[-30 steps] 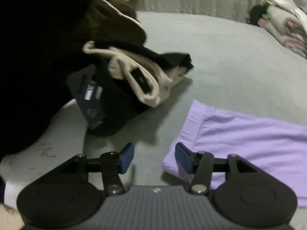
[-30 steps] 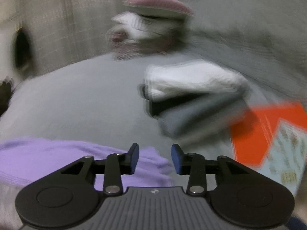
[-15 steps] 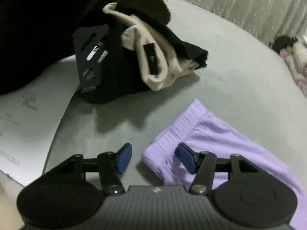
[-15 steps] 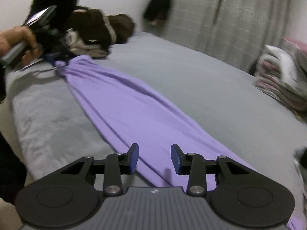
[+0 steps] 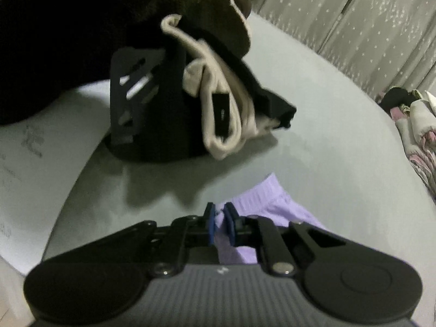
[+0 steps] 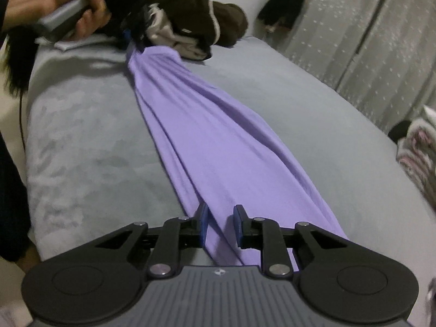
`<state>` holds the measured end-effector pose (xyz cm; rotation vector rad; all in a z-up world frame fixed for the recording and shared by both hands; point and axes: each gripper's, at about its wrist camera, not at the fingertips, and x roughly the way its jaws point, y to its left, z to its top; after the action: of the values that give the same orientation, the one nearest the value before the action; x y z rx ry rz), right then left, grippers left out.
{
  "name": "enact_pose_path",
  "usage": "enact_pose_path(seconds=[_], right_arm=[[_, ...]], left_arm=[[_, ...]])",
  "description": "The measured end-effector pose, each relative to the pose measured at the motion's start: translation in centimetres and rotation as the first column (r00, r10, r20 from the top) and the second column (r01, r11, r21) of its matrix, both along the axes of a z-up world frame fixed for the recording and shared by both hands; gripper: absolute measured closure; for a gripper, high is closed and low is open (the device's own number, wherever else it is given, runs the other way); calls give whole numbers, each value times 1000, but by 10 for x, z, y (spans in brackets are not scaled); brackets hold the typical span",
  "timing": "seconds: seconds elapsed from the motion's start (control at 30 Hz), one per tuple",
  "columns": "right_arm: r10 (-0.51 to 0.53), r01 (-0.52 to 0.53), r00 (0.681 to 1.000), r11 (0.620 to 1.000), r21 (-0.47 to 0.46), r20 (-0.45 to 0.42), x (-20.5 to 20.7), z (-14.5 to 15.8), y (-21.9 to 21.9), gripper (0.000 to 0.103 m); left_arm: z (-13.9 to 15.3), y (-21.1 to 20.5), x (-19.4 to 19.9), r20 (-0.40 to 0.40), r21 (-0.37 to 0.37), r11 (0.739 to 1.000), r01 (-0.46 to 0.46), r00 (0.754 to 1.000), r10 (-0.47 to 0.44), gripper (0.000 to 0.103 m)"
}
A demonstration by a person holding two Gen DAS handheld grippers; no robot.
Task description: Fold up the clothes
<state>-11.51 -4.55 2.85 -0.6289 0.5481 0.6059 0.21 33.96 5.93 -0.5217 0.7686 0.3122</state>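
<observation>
A long purple garment (image 6: 218, 125) lies stretched along the grey bed (image 6: 81, 136). In the left wrist view my left gripper (image 5: 219, 212) is closing and its blue pads pinch the garment's ribbed corner (image 5: 261, 204). The right wrist view shows that same left gripper (image 6: 133, 35) at the far end, held by a hand (image 6: 54, 0). At the near end my right gripper (image 6: 220, 215) is closing too, with a bunched fold of the purple cloth filling the gap between its pads.
A heap of dark and cream clothes (image 5: 218, 109) sits just past the left gripper, with a black plastic frame (image 5: 130, 109) against it. A white sheet (image 5: 27, 163) lies at the bed's left edge. Folded patterned bedding (image 6: 417, 147) is at the right, curtains (image 6: 368, 41) behind.
Both grippers' jaws have narrowed onto the purple garment. The right gripper swung from the far pile round to the garment's near end. The left one rolled and edged onto the corner.
</observation>
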Motion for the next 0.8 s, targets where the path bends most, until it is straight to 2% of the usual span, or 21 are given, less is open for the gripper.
enact_pose_path(seconds=[0.3,0.43,0.6,0.8], right_arm=[[-47,43,998,996,78,44,-16,22,-7,101],[-34,31,999,996,82,33,-20,24,-5,101],[-13,13,1000,1000,6,1,-20,2,3,101],[-7,7,1000,999,41,13,-27,7,-3,101]], left_arm=[[2,5,4,31,22,1000,2,1000,-3,94],[0,6,9,37,53,999,4,999,-6,94],[-8,-1,16,-10,112,991,70,998,-69,92],[-17,7,20,-59,116,991,67,996,-60,90]])
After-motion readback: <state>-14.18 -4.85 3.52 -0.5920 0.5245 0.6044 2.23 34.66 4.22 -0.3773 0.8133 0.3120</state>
